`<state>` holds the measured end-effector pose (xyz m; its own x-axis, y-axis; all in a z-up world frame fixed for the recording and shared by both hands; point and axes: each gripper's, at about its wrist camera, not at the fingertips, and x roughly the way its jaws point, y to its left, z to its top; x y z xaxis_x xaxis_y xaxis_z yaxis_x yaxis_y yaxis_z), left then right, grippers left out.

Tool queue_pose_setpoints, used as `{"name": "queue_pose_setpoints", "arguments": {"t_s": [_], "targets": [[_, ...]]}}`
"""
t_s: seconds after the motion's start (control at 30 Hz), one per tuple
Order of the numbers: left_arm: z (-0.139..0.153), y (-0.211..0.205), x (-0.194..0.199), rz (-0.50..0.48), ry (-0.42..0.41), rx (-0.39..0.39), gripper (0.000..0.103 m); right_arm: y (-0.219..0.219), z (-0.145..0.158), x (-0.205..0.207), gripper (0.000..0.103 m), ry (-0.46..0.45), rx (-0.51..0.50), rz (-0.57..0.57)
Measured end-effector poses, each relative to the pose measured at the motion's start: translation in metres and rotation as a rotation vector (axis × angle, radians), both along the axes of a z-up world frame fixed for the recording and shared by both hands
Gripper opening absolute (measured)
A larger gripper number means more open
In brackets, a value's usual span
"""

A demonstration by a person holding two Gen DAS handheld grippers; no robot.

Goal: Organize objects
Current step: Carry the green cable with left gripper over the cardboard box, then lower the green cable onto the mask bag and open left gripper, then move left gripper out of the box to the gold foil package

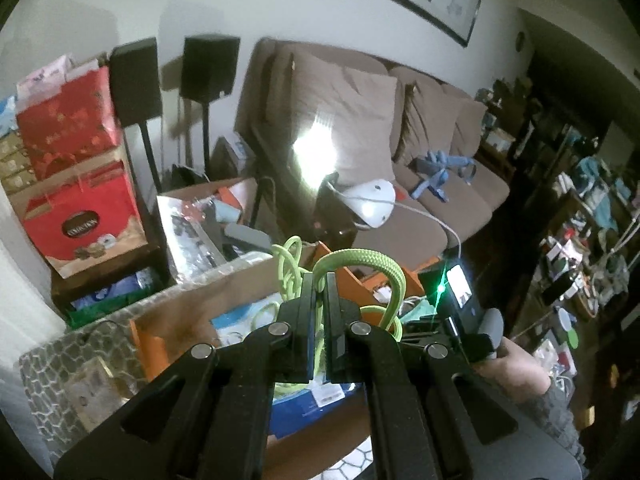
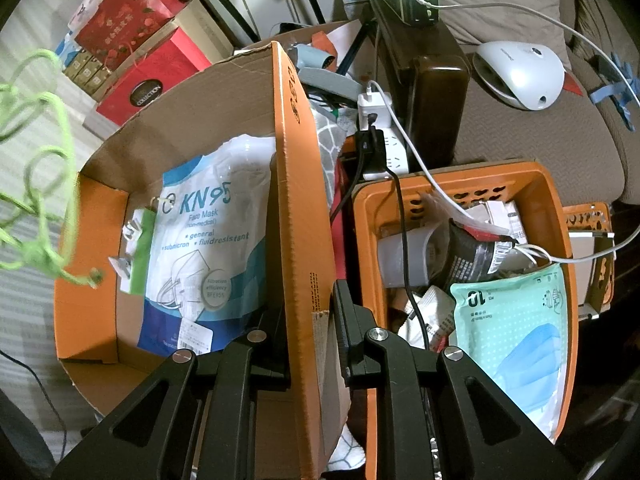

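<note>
One braided lime-green cord (image 1: 356, 268), looped and tangled, pinched between the closed jaws of the left gripper (image 1: 320, 292), dangling above one open orange cardboard box (image 2: 298, 184); one right gripper (image 2: 310, 320) clamped on that box's upright flap. Inside the box: one white-and-blue mask packet (image 2: 208, 256), printed "KN95 Face Mask". One orange plastic basket (image 2: 560, 208) beside, holding one mint packet (image 2: 516, 320) marked "10"

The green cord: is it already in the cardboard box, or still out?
Out. The green cord hangs beside the cardboard box, pinched in the left gripper.
</note>
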<state>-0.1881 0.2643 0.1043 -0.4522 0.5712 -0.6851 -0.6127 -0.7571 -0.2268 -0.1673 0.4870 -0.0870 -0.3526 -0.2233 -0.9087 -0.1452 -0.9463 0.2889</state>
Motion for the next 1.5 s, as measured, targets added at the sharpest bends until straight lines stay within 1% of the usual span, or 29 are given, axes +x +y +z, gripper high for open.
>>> {"name": "queue_pose_setpoints", "arguments": {"t_s": [0.3, 0.53, 0.63, 0.73, 0.77, 0.8, 0.83, 0.9, 0.93, 1.0, 1.07, 1.1, 1.13, 1.27, 1.37, 1.4, 1.43, 1.5], "targets": [[-0.057, 0.027, -0.009, -0.015, -0.110, -0.013, 0.003, 0.000, 0.001, 0.000, 0.016, 0.000, -0.001, -0.001], [-0.106, 0.034, -0.016, -0.009, -0.189, -0.076, 0.003, 0.000, 0.000, 0.000, 0.016, 0.001, -0.001, 0.000], [-0.118, 0.034, -0.015, -0.013, -0.198, -0.100, 0.003, 0.000, 0.001, 0.000, 0.016, 0.001, -0.002, 0.000], [-0.121, 0.032, -0.013, -0.022, -0.193, -0.130, 0.005, 0.000, 0.000, 0.000, 0.016, 0.001, -0.002, 0.000], [-0.121, 0.030, -0.013, -0.023, -0.198, -0.130, 0.009, 0.000, 0.000, 0.000, 0.016, 0.000, -0.002, -0.001], [-0.121, 0.028, -0.013, -0.023, -0.205, -0.128, 0.017, 0.000, 0.000, 0.000, 0.016, 0.001, -0.001, -0.001], [-0.121, 0.024, -0.013, -0.014, -0.211, -0.125, 0.029, 0.000, 0.000, 0.000, 0.016, 0.001, -0.001, -0.001], [-0.119, 0.017, -0.015, 0.001, -0.214, -0.123, 0.043, 0.000, 0.000, 0.000, 0.016, 0.001, -0.001, -0.001], [-0.118, 0.014, -0.016, 0.007, -0.214, -0.123, 0.047, 0.000, 0.000, 0.000, 0.016, 0.001, -0.001, 0.000], [-0.116, 0.006, -0.017, 0.013, -0.220, -0.121, 0.050, 0.001, 0.000, 0.000, 0.017, 0.001, -0.002, 0.000], [-0.112, -0.005, -0.019, 0.021, -0.229, -0.113, 0.055, 0.001, 0.000, 0.000, 0.017, 0.001, -0.002, 0.000], [-0.111, -0.010, -0.019, 0.026, -0.233, -0.109, 0.061, 0.001, 0.000, 0.001, 0.017, 0.001, -0.002, 0.000], [-0.109, -0.015, -0.019, 0.031, -0.235, -0.106, 0.064, 0.000, 0.000, 0.000, 0.017, 0.001, -0.001, 0.000], [-0.099, -0.038, -0.024, 0.061, -0.217, -0.107, 0.065, 0.001, 0.000, 0.001, 0.017, 0.001, -0.001, 0.000], [-0.092, -0.056, -0.029, 0.094, -0.215, -0.101, 0.068, 0.001, 0.000, 0.001, 0.017, 0.001, -0.001, 0.000], [-0.091, -0.062, -0.032, 0.108, -0.219, -0.096, 0.072, 0.001, 0.000, 0.000, 0.017, 0.002, -0.001, 0.000], [-0.091, -0.071, -0.035, 0.124, -0.228, -0.084, 0.083, 0.001, 0.000, 0.000, 0.017, 0.001, -0.002, -0.001], [-0.088, -0.089, -0.041, 0.157, -0.243, -0.049, 0.090, 0.001, 0.000, 0.001, 0.017, 0.002, -0.002, 0.001]]}}
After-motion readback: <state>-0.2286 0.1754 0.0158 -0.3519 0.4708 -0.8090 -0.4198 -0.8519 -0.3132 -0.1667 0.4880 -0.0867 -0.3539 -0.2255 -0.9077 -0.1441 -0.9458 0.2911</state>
